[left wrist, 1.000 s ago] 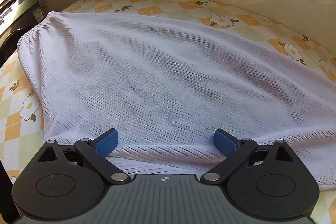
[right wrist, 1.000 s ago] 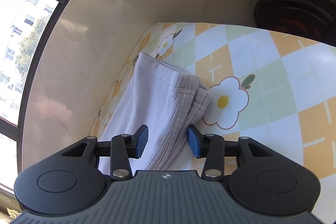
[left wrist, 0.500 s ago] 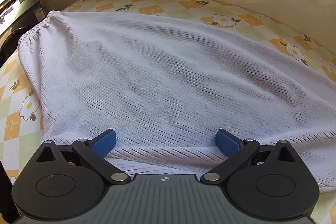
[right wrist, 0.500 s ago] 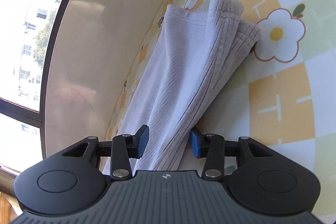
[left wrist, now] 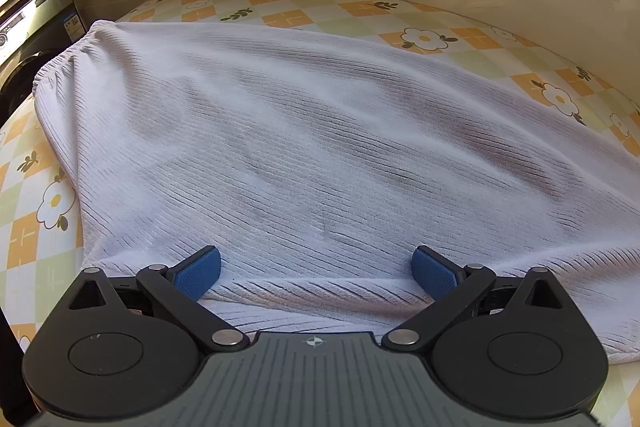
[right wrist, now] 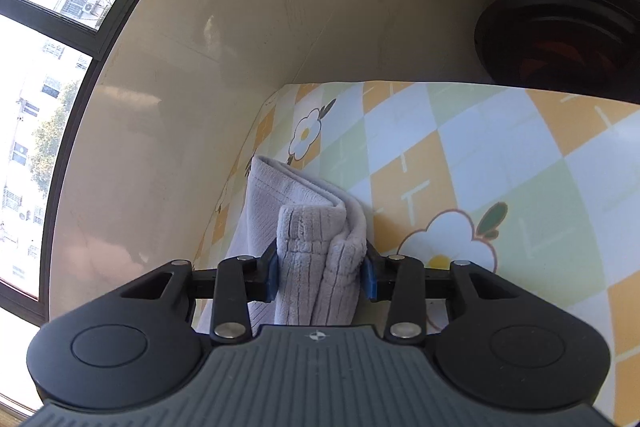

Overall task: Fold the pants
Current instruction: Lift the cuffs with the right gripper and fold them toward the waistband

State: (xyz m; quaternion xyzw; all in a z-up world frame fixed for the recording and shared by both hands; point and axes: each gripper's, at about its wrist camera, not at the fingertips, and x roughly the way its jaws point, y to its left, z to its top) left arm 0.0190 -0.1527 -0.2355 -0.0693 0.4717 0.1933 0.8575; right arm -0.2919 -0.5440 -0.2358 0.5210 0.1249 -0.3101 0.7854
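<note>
Pants [left wrist: 320,131] pale ribbed knit, cuff end bunched in right hand-held gripper [right wrist: 322,277].

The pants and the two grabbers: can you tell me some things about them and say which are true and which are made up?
1. The right gripper squeezes a bunched end of the pants. True.
2. The left gripper is pinched shut. False: its jaws stand wide apart over the spread cloth.
3. The pants are dark blue. False: they are pale, ribbed fabric.
4. The tablecloth has flowers on it. True.
</note>
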